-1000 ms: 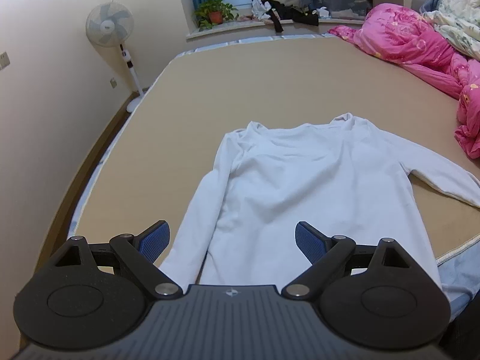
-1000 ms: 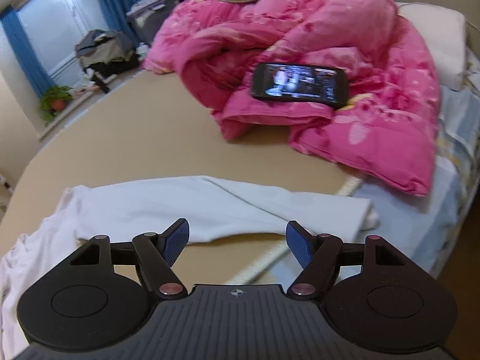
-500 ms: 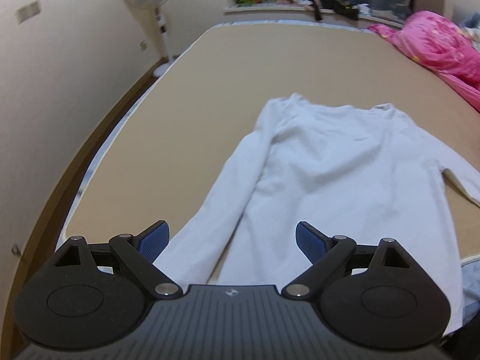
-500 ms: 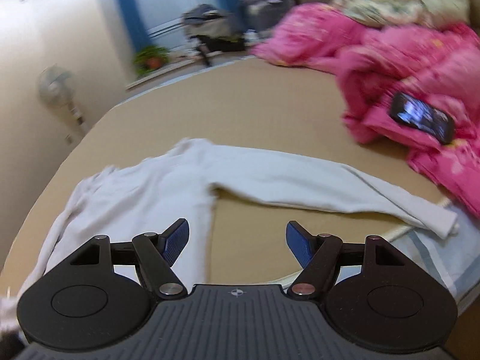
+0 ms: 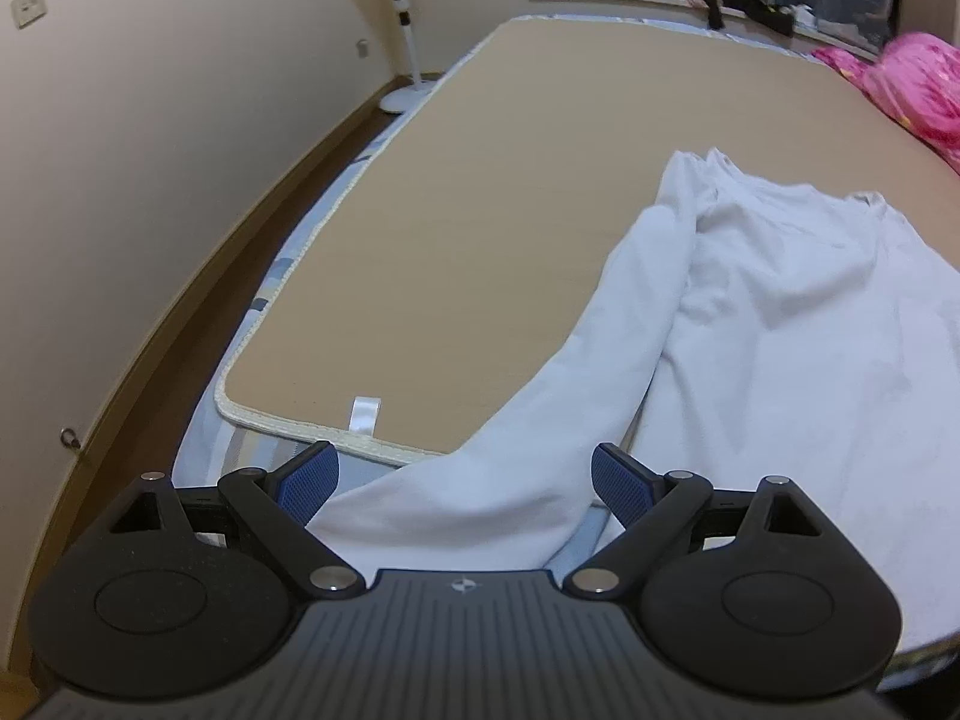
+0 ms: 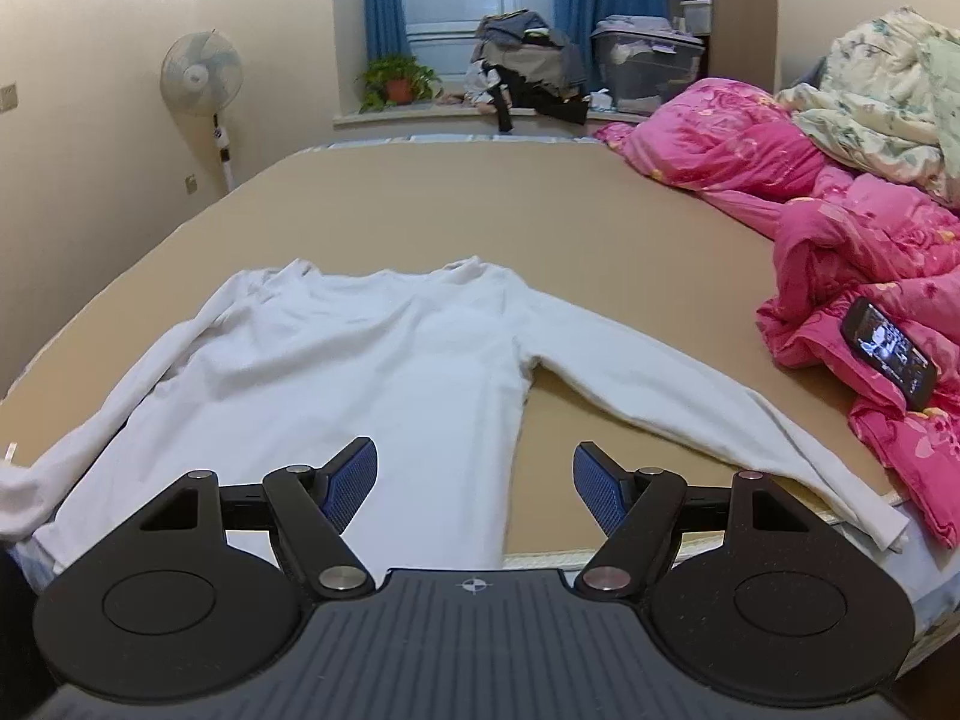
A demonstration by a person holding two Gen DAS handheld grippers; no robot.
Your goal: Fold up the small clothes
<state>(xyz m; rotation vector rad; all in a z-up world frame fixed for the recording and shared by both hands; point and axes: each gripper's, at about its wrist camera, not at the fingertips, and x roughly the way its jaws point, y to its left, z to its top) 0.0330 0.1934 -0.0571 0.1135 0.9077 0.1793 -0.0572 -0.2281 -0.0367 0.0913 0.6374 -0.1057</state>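
A: On the tan mat [image 6: 420,192], a white long-sleeved shirt [image 6: 360,372] is laid flat, sleeves spread.
B: Left gripper [image 5: 465,483]?
A: Held over the sleeve end [image 5: 480,504] at the mat's near edge, jaws spread, nothing clamped.
B: Right gripper [image 6: 474,480]?
A: Released too, held above the shirt's hem. Pink quilt [image 6: 840,228] seen beside.

White long-sleeved cotton shirt [image 6: 372,360] spread flat on tan bed mat [image 6: 540,210] ahead of right gripper [image 6: 474,480], one sleeve between left gripper [image 5: 465,483] jaws, rumpled pink quilt [image 6: 840,228] right, black phone [image 6: 888,351] on it, white pedestal fan [image 6: 201,75] far left.
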